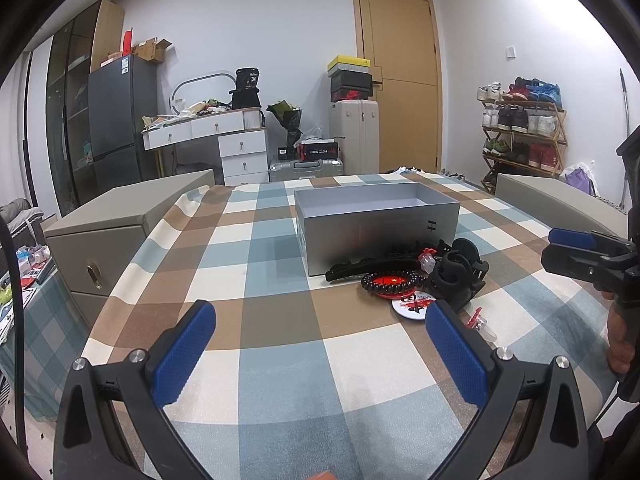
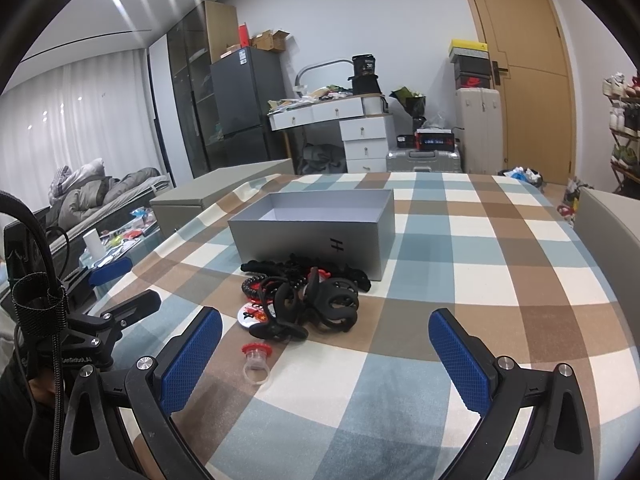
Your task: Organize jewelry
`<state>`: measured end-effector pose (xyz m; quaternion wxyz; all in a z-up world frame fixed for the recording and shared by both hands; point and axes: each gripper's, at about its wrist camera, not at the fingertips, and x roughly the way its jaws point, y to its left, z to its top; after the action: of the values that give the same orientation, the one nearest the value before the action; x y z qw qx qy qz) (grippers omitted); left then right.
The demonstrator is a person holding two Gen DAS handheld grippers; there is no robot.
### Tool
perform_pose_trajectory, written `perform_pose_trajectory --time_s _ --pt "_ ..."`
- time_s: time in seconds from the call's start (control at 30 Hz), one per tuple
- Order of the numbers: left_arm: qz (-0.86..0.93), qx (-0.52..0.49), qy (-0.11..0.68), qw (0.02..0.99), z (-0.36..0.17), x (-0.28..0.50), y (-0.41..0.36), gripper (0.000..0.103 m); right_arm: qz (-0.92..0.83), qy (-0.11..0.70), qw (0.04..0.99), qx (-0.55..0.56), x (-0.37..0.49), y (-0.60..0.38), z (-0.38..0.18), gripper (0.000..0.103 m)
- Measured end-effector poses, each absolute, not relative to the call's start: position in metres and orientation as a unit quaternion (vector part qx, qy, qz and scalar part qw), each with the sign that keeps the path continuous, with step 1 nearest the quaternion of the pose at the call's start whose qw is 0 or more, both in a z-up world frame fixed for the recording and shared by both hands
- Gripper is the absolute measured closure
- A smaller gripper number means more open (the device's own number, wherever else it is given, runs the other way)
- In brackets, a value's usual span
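Both jaws were held wide and empty: left gripper [image 1: 320,354], right gripper [image 2: 326,354]. Beyond, the jewelry pile [image 2: 304,300] was heaped on the checked tablecloth [image 2: 460,280], against the grey box [image 2: 316,236], presumably its destination.

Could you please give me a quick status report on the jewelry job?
Left hand-held gripper open, empty. Right hand-held gripper open, empty. Jewelry pile on the checkered tablecloth, outside the open grey box. Nothing blocking.
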<state>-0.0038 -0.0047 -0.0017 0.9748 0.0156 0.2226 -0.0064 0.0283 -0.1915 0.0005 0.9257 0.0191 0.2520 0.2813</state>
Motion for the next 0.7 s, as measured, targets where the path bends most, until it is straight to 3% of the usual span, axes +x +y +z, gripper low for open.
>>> perform_pose_trajectory --time_s 0.7 --pt "-0.001 -0.017 0.228 0.973 0.005 -0.001 0.003 0.001 0.268 0.29 0.918 0.033 0.043 -0.194 0.003 0.0"
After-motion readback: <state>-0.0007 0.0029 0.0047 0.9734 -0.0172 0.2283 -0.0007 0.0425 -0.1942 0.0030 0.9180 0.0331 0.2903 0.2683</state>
